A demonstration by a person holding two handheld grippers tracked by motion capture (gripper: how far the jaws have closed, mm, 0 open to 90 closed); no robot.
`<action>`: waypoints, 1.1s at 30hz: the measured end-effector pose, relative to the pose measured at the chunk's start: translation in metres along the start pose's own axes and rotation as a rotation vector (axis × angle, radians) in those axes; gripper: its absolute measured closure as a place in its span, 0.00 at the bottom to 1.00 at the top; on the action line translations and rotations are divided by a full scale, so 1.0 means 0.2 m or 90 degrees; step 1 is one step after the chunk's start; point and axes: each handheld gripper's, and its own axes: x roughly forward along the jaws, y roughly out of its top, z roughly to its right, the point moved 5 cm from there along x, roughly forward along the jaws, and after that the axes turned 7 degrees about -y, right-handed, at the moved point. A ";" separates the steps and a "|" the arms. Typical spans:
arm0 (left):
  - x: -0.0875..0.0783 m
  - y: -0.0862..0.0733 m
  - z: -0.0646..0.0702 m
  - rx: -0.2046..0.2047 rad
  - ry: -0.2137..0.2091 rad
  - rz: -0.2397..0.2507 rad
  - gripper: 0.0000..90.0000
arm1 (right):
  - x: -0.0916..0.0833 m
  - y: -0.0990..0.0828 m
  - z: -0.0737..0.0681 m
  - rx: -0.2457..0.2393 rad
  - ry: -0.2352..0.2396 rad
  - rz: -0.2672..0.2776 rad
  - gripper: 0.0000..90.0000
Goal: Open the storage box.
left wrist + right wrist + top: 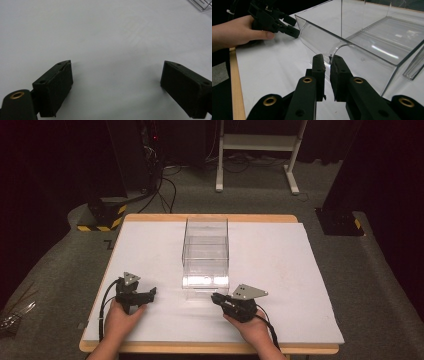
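High view is showing the left hand-held gripper sitting on the white worktop, near the front left. Its jaws are standing wide apart with nothing between them. In the middle, the clear plastic box is resting on the worktop, its low curved lip facing the person. On the right, the right hand-held gripper is pointing at that lip, jaws nearly closed. In the right gripper view, the right hand-held gripper is looking pinched on the thin lip of the box, though I am not sure the pads are pressing. The box is probably light, stiff and slippery, and it might crack if squeezed hard. The lip seems the best place to grab. There is lots of bare room on both sides, and the front edge is close.
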 end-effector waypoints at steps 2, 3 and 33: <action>0.00 0.00 0.00 0.000 0.000 0.000 0.12 | -0.01 -0.01 0.00 0.005 0.001 0.003 0.91; 0.00 0.00 0.00 0.000 0.000 -0.001 0.12 | -0.02 -0.01 0.00 0.008 0.002 0.004 0.91; 0.00 0.00 0.00 0.001 0.000 -0.001 0.12 | -0.10 -0.06 -0.12 -0.038 0.049 0.009 0.93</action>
